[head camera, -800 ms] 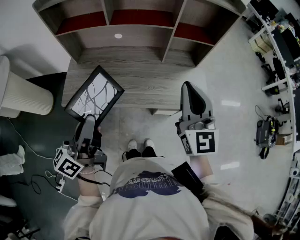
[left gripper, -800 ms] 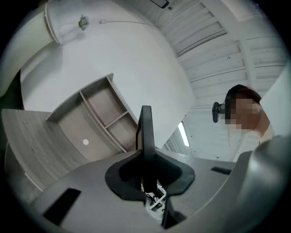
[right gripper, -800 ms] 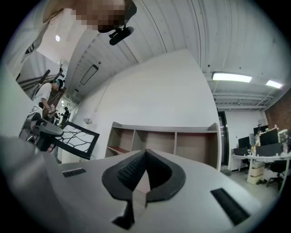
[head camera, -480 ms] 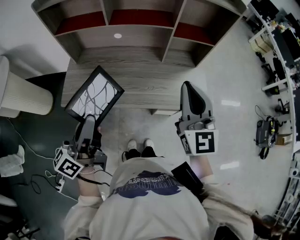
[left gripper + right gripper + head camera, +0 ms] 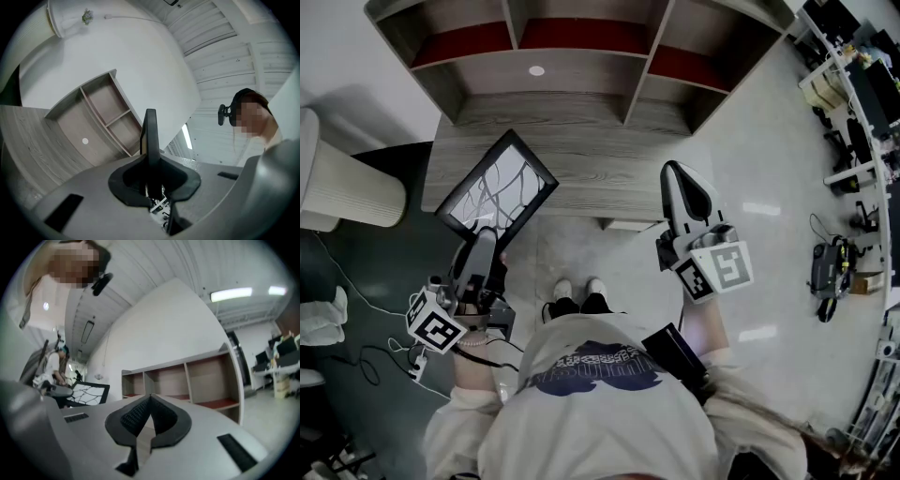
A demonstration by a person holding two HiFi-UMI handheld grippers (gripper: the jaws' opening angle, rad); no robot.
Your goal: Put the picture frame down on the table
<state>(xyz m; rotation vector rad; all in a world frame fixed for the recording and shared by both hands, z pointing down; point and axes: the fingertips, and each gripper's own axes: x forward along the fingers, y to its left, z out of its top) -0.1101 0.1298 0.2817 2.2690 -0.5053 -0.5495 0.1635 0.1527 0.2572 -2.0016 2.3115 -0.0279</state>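
Picture frame [image 5: 497, 192] shifted fwd, now tilted over the worktop [image 5: 600, 159] left end, my left hand-held gripper [image 5: 485, 236] pinching its rim. Stiff, light, prob fragile glass, so keep to the rim. My right hand-held gripper [image 5: 673, 171] is pressed together, empty.

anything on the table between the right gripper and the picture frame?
Nothing. The head view shows only bare wood table between the shut right gripper and the picture frame, which the left gripper holds.

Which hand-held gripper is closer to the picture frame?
Left. The left hand-held gripper clamps the edge of the picture frame; the right hand-held gripper, shut and empty, sits apart to its right.
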